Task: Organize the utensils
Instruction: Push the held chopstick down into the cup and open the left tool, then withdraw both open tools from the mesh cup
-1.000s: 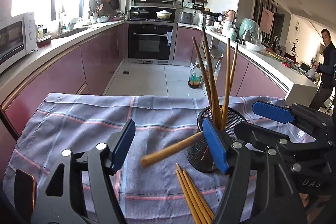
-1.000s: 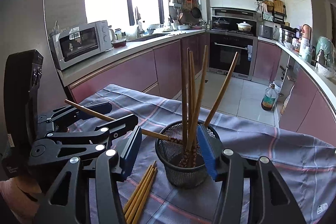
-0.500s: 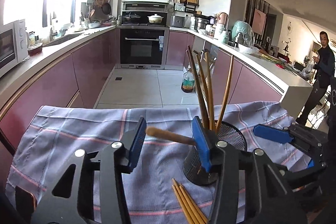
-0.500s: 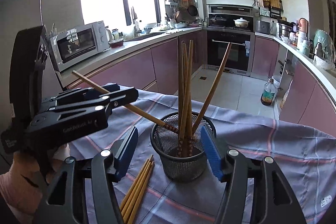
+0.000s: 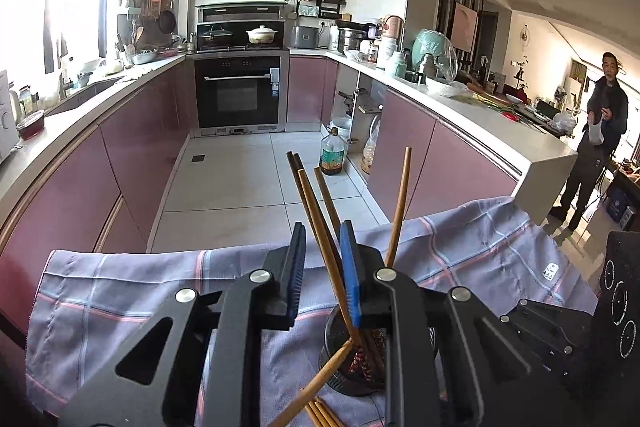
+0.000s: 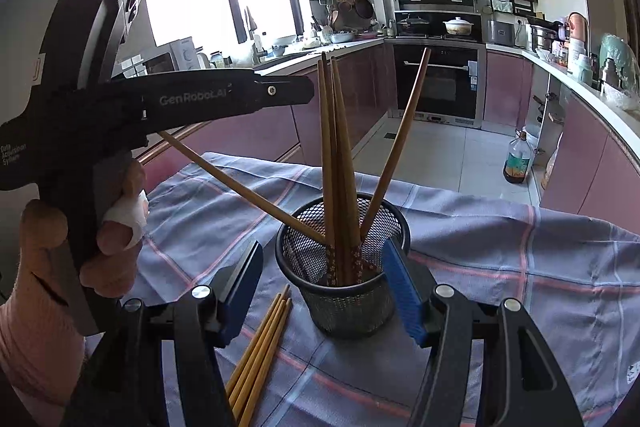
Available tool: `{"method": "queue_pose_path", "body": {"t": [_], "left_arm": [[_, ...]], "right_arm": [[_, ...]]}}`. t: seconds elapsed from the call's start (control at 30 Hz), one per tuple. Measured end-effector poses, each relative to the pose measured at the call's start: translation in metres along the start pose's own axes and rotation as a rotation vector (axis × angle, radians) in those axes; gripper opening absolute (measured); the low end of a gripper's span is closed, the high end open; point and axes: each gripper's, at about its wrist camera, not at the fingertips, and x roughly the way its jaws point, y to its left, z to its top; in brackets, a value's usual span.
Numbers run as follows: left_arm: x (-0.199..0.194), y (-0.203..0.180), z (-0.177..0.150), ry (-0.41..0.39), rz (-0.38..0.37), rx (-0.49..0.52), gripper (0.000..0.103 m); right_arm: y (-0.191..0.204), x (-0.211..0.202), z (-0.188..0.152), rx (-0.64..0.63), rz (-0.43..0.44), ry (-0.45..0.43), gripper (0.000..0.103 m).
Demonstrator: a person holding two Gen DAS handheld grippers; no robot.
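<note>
Left of the mesh holder point(image 6: 343, 269), your left hand point(image 6: 86, 247) holds the left gripper point(image 5: 322, 277) level above it, fingers nearly together around one slanted chopstick point(image 6: 240, 189) whose tip is inside. Spare chopsticks point(image 6: 260, 343) lie beside the holder's base. Your right gripper point(image 6: 324, 285) stands apart, straddling the holder.

Tan wooden chopsticks point(image 6: 334, 163) with red floral-patterned tips stand in a black mesh holder point(image 6: 344, 291) on grey-blue, pink-checked cloth point(image 6: 500, 259)

Oven point(image 5: 239, 91), oil bottle point(image 5: 331, 155), man point(image 5: 596, 131) beyond.
</note>
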Motion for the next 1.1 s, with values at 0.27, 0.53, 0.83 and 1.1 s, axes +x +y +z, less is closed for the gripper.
{"method": "queue_pose_path", "body": {"t": [0.27, 0.53, 0.83, 1.1], "left_arm": [[-0.064, 0.013, -0.029, -0.139, 0.01, -0.014, 0.029], [-0.081, 0.045, -0.058, -0.11, 0.04, -0.084, 0.037], [-0.085, 0.043, -0.062, -0.109, -0.003, -0.066, 0.038], [-0.054, 0.028, -0.054, -0.035, -0.027, -0.057, 0.036]], "right_arm": [[0.019, 0.011, 0.004, -0.098, 0.025, 0.008, 0.041], [0.041, 0.043, 0.025, -0.18, 0.014, 0.019, 0.028], [0.029, 0.043, 0.044, -0.095, 0.058, 0.059, 0.014], [0.002, 0.051, 0.057, 0.03, 0.083, 0.142, 0.008]]}}
